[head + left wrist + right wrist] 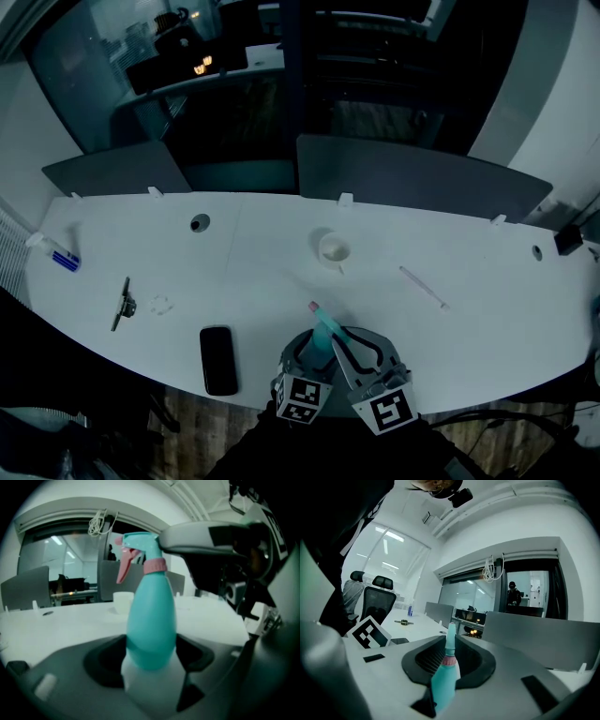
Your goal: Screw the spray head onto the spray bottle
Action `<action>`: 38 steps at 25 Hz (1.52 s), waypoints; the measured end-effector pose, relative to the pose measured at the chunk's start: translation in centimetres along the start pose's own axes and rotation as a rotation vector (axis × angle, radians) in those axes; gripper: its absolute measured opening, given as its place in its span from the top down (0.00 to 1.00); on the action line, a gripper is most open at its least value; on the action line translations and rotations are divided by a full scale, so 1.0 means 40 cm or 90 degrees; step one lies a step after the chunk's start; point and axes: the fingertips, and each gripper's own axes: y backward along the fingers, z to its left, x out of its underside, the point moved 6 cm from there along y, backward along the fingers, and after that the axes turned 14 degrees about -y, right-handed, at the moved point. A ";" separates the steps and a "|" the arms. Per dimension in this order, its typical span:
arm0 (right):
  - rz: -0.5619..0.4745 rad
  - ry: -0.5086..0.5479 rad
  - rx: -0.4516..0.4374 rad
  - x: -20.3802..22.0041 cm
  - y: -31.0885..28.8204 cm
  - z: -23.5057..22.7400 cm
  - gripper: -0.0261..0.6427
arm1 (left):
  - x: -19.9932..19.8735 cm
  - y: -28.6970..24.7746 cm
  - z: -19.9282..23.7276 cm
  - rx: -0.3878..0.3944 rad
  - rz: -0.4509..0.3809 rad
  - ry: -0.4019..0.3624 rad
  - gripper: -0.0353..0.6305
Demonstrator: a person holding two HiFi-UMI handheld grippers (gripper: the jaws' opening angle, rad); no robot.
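Observation:
A teal spray bottle (pixel 327 339) with a pink trigger (pixel 123 566) and pink collar (pixel 154 566) stands tilted over the white table's (pixel 281 244) front edge. My left gripper (pixel 306 356) is shut on the bottle's body (pixel 151 620), its jaws on either side in the left gripper view. My right gripper (pixel 341 349) comes in from the right at the top. In the right gripper view its dark pads (pixel 423 660) close round the spray head (pixel 450 637) and collar (pixel 451 661). The bottle's base is hidden behind the left jaws.
A black phone (pixel 218 360) lies left of the grippers. Farther off are a white cup (pixel 334 249), a thin white tube (pixel 423 287), a dark tool (pixel 123 303) and a blue-tipped item (pixel 64 260). Grey divider panels (pixel 422 183) line the table's back edge.

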 end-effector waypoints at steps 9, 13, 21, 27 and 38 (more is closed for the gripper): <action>0.008 -0.026 -0.007 0.013 0.003 -0.010 0.86 | 0.003 -0.002 -0.003 0.004 0.000 0.002 0.44; 0.044 -0.037 -0.025 0.031 0.001 -0.011 0.76 | 0.005 -0.002 0.000 0.003 0.000 0.002 0.44; 0.121 0.017 -0.045 0.044 -0.051 -0.015 0.71 | -0.001 -0.002 0.000 0.002 0.000 0.001 0.44; 0.139 0.048 -0.059 0.037 -0.061 -0.005 0.74 | 0.001 -0.002 -0.002 0.003 0.001 0.000 0.44; 0.023 -0.094 -0.063 0.042 -0.021 -0.030 0.75 | -0.003 -0.001 -0.011 0.015 -0.001 -0.008 0.44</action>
